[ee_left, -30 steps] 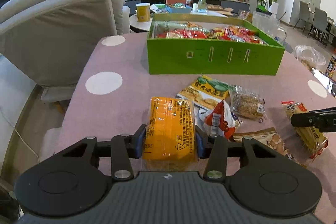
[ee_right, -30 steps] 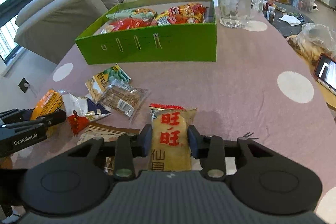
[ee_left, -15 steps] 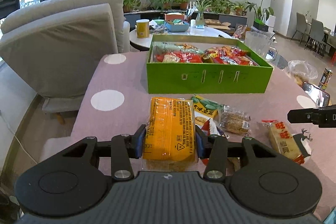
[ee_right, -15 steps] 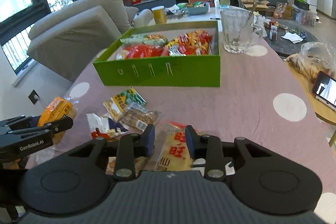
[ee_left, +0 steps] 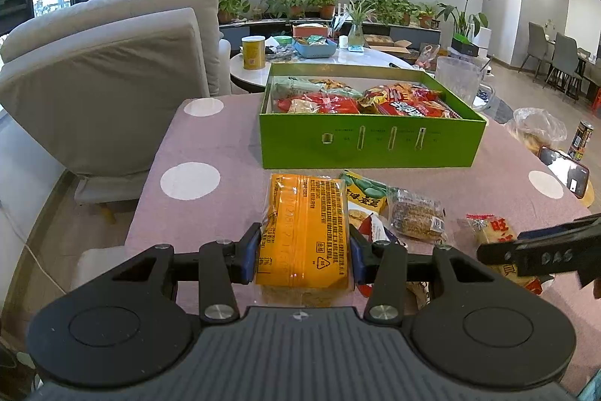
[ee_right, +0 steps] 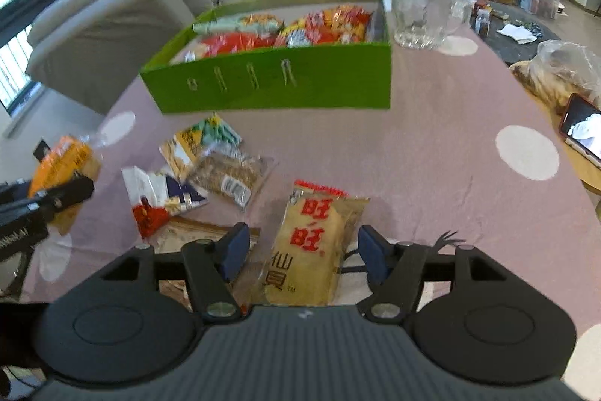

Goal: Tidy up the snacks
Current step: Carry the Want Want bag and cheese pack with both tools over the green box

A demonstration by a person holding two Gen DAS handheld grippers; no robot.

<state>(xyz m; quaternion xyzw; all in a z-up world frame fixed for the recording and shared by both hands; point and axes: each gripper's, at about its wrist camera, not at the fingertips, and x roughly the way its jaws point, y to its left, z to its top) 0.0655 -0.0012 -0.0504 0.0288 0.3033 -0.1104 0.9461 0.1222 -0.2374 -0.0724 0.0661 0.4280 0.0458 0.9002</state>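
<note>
My left gripper (ee_left: 303,252) is shut on an orange snack packet (ee_left: 306,232) and holds it above the table, in front of the green box (ee_left: 370,145) that is full of snacks. My right gripper (ee_right: 303,252) is open, its pads on either side of a yellow rice-cracker packet (ee_right: 311,243) that lies on the tablecloth without touching it. This packet also shows in the left wrist view (ee_left: 492,232), partly behind the right gripper's finger. The green box shows in the right wrist view (ee_right: 274,85) too. The orange packet shows at the left of the right wrist view (ee_right: 62,164).
Loose snacks lie between the grippers: a green-yellow packet (ee_right: 201,145), a clear grain bar (ee_right: 229,175), a white-red packet (ee_right: 159,200). A glass pitcher (ee_right: 415,10) stands right of the box. A phone (ee_right: 580,126) and a plastic bag (ee_right: 563,70) sit at the right edge.
My right gripper has opened and let go of the rice-cracker packet, which now lies on the table. My left gripper has lifted the orange packet higher.
</note>
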